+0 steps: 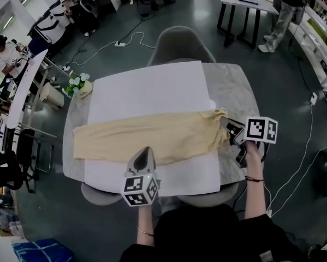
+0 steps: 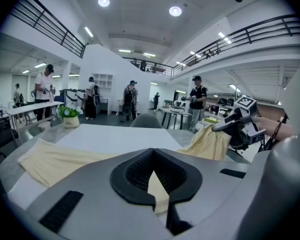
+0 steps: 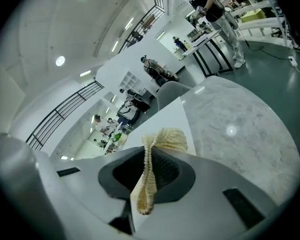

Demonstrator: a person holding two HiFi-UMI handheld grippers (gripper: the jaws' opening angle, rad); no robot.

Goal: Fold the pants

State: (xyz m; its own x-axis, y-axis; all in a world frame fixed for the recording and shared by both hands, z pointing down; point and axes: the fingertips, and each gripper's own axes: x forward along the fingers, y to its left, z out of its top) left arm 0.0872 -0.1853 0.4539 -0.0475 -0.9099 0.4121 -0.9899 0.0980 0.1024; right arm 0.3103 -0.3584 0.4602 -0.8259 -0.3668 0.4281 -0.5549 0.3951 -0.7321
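Cream pants (image 1: 152,138) lie lengthwise on the white sheet (image 1: 152,86) covering the table (image 1: 237,91), with the leg ends toward its left edge and the waist at its right edge. Left gripper (image 1: 143,156), by the table's near edge: jaws pinched on a thin fold of the pants' near side. Right gripper (image 1: 230,129): jaws clamped on the ribbed waistband (image 3: 148,174), which seems lifted a little off the sheet. Judged step: start of a fold. To do it well, raise both grips together, keep the cloth taut between them, lay edge on edge, and release only once flat.
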